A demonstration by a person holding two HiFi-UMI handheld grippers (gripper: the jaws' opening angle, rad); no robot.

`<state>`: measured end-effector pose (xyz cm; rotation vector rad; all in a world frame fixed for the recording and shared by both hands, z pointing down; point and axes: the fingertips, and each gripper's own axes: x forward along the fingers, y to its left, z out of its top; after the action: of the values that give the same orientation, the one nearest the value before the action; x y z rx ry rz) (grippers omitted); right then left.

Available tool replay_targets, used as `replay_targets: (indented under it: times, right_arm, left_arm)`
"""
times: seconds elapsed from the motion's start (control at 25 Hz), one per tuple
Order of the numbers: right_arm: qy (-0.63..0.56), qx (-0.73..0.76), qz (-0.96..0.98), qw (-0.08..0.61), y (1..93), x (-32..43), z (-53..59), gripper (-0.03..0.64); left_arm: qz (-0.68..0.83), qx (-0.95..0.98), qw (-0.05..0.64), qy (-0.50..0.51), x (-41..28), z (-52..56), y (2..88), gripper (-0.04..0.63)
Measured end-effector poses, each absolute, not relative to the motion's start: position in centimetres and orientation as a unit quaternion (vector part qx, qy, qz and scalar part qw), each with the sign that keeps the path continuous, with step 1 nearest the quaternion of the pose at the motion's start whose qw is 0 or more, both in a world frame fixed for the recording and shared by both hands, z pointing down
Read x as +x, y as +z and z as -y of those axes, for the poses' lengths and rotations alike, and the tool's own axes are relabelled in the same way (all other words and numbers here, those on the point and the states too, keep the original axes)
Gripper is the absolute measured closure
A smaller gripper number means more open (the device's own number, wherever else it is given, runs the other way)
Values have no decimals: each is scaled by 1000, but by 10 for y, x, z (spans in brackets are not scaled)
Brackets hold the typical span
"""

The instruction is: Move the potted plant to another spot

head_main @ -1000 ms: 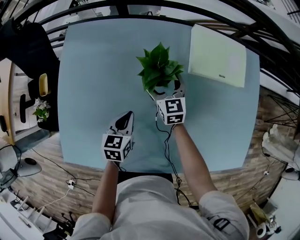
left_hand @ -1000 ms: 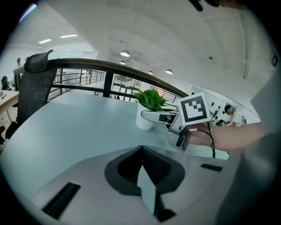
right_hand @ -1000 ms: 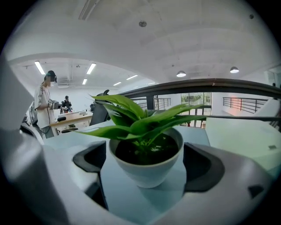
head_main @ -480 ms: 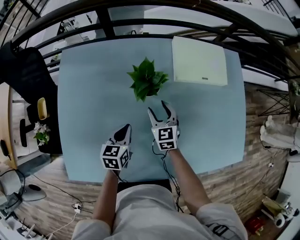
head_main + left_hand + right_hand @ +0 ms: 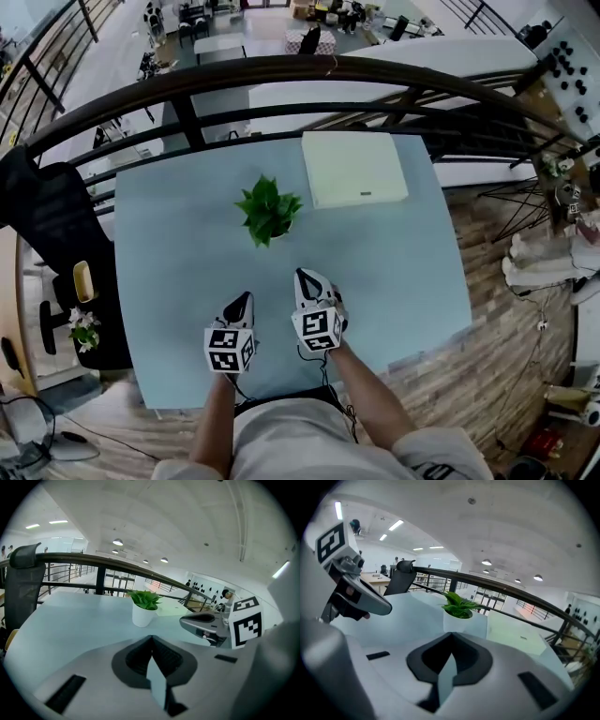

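The potted plant point(image 5: 267, 211), green leaves in a small white pot, stands by itself on the light blue table point(image 5: 178, 253), left of middle; nothing touches it. It also shows upright ahead in the left gripper view point(image 5: 143, 607) and the right gripper view point(image 5: 460, 612). My right gripper point(image 5: 306, 277) hovers near the table's front, well short of the pot; its jaws have just been closing and are shut with nothing between them point(image 5: 450, 641). My left gripper point(image 5: 242, 299) hangs beside it, shut and empty point(image 5: 152, 641).
A flat pale green board point(image 5: 354, 169) lies at the table's far right corner, close to the plant. A dark railing point(image 5: 281, 70) runs behind the table. A black chair point(image 5: 47, 225) stands off the left edge, and the table's front edge is just below the grippers.
My right gripper has drawn back from the plant toward the table's front and its open jaws have shut. The plant stays where it stood. The left gripper has barely shifted.
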<state>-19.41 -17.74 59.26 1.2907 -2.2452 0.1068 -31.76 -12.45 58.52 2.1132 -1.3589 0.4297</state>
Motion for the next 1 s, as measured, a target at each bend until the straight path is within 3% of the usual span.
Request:
replay_targets:
  times: [0.36, 1.0]
  right_arm:
    - [189, 532, 803, 191, 564, -182, 131, 614]
    - [136, 547, 811, 156, 500, -133, 102, 614]
  left_arm:
    - [484, 821, 269, 141, -306, 105, 556, 583]
    - [466, 849, 211, 130, -268, 87, 498, 583]
